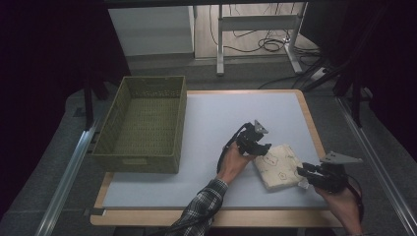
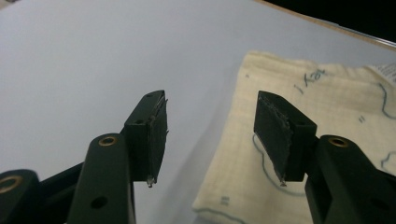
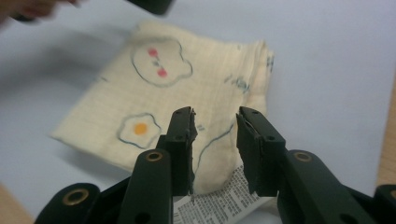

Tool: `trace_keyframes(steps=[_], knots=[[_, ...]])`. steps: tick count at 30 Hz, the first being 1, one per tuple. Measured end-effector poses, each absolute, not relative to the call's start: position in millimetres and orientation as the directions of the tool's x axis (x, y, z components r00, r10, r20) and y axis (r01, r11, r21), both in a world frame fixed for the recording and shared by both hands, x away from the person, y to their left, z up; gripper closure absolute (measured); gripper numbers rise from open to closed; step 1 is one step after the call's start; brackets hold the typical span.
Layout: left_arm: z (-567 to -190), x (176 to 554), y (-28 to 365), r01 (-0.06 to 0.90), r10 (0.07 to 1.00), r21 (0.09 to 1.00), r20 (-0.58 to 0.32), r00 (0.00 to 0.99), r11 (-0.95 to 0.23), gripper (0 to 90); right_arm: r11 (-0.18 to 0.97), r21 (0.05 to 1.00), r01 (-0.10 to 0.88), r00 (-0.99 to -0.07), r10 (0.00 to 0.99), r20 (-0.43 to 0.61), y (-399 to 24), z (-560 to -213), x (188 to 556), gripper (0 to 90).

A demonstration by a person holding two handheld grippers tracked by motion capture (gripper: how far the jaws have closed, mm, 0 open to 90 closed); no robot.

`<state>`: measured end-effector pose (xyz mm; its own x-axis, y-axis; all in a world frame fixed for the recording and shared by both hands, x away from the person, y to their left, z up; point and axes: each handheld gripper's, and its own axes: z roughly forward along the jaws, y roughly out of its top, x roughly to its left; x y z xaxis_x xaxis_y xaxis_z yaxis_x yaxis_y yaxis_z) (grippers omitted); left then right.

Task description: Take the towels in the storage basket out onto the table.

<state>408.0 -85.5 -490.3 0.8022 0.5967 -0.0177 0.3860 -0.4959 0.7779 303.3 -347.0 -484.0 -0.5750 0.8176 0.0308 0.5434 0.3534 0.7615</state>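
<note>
A folded cream cloth (image 1: 278, 164) printed with a fried egg and a bear outline lies flat on the pale blue table mat (image 1: 211, 123), at the right front. My left gripper (image 1: 260, 145) hovers at its left edge. In the left gripper view its jaws (image 2: 210, 116) stand open, with the cloth (image 2: 327, 98) under the right jaw and nothing between them. My right gripper (image 1: 305, 172) sits at the cloth's near right corner. Its jaws (image 3: 215, 121) are open a little above the cloth (image 3: 187, 88) and its white care label (image 3: 219, 203).
An olive-green woven basket (image 1: 135, 162) with nothing in it stands at the left of the table, hanging over the mat's left edge. The table's wooden rim (image 1: 314, 132) runs close by the cloth on the right. Desk legs and cables lie on the floor beyond.
</note>
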Motion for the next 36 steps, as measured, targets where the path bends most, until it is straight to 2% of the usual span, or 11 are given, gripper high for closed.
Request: trace_keyframes(steps=[2, 7, 14, 19, 22, 25, 27, 29, 32, 34, 36], knots=[[-493.3, 406.9, -82.4, 0.391, 0.597, 0.773, -0.019, 0.802, -0.5, 43.6, 0.376, 0.732, 0.568, -0.556, 0.831, 0.004, -344.5, -493.8, 309.1, 67.2], [-498.7, 406.5, -79.1, 0.403, 0.603, 0.77, -0.03, 0.797, -0.495, 42.6, 0.396, 0.716, 0.576, -0.565, 0.825, -0.002, -343.9, -504.5, 309.6, 87.8], [-496.5, 405.2, -79.9, 0.396, 0.602, 0.775, -0.024, 0.798, -0.493, 42.5, 0.379, 0.762, 0.525, -0.557, 0.83, -0.029, -346.6, -480.3, 303.3, 88.7], [-497.6, 404.1, -81.4, 0.395, 0.6, 0.773, -0.023, 0.8, -0.497, 42.5, 0.376, 0.728, 0.574, -0.519, 0.854, -0.031, -358.8, -488.2, 310.8, 88.2], [-499.9, 404.0, -81.3, 0.394, 0.595, 0.766, -0.019, 0.804, -0.508, 42.6, 0.36, 0.707, 0.609, -0.506, 0.863, -0.003, -365.3, -503.6, 315.7, 85.3], [-501.3, 404.7, -81.1, 0.402, 0.593, 0.765, -0.033, 0.805, -0.504, 42.9, 0.337, 0.712, 0.616, -0.495, 0.869, 0.017, -367.6, -508.6, 316.2, 66.1], [-502.1, 404.9, -81.6, 0.408, 0.588, 0.763, -0.046, 0.808, -0.501, 43.9, 0.324, 0.709, 0.626, -0.484, 0.875, 0.027, -369.9, -508.6, 317.9, 61.8], [-503.3, 405.0, -82.4, 0.414, 0.58, 0.756, -0.056, 0.813, -0.507, 46.8, 0.303, 0.703, 0.643, -0.483, 0.873, 0.065, -373.1, -509.4, 320.3, 63.2], [-507.7, 406.0, -83.7, 0.434, 0.566, 0.727, -0.076, 0.821, -0.531, 53.4, 0.254, 0.689, 0.679, -0.486, 0.859, 0.163, -376.9, -513.1, 321.6, 81.2], [-511.3, 406.4, -84.2, 0.445, 0.553, 0.706, -0.091, 0.828, -0.55, 62.0, 0.24, 0.69, 0.683, -0.49, 0.851, 0.189, -376.9, -512.7, 319.7, 86.2], [-512.6, 406.3, -84.2, 0.444, 0.547, 0.699, -0.089, 0.832, -0.561, 80.9, 0.244, 0.695, 0.676, -0.498, 0.847, 0.187, -374.5, -510.4, 317.2, 86.9]])
